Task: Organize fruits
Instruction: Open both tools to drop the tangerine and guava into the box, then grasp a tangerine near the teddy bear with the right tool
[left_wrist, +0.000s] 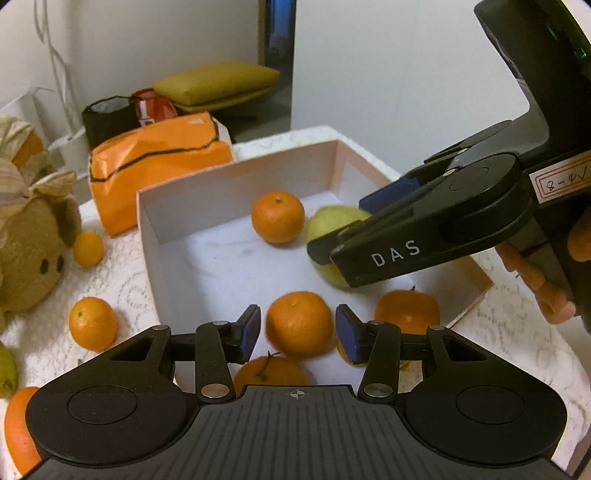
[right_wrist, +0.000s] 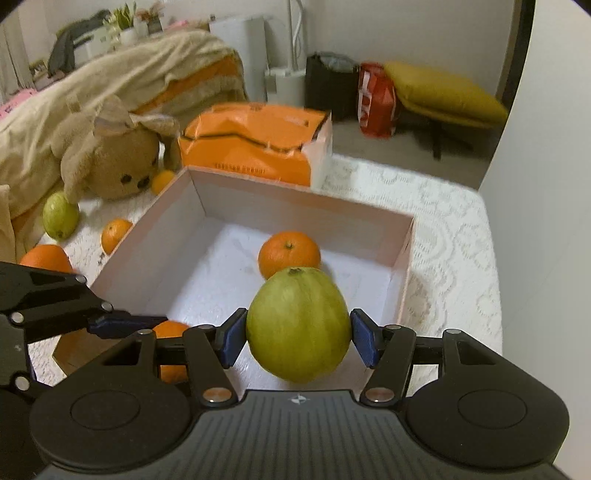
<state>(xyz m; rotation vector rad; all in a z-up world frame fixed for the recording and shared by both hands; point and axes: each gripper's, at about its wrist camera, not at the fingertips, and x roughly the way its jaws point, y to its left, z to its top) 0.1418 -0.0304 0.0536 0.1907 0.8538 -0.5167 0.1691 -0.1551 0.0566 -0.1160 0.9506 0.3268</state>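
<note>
**Two fruits held over the box**

At the far left of the left wrist view, a plush bear (left_wrist: 27, 240) lay on the lace cloth (left_wrist: 122, 266), with loose oranges beside it: a small one (left_wrist: 88, 249) by its face and a larger one (left_wrist: 92, 324) lower down. These looked still to be sorted.

Mid-frame stood the white box (left_wrist: 236, 177), open-topped, so fruit could be lowered straight in. One orange (left_wrist: 277, 217) already sat on its floor near the back. At lower centre, the left gripper (left_wrist: 298, 334) stood about half open with an orange (left_wrist: 299, 323) between its blue pads; the pads seemed to touch its sides, suggesting a grip, though blur left a little doubt.

In the right wrist view, the right gripper (right_wrist: 298, 338) was closed on a green fruit (right_wrist: 298, 325), pads pressing both flanks at its widest part, likely to stop it slipping. It hung over the box floor, just in front of the resting orange. Both fruits seemed poised for release inside. At upper right, an orange bag (right_wrist: 255, 142) stood behind the box.
</note>
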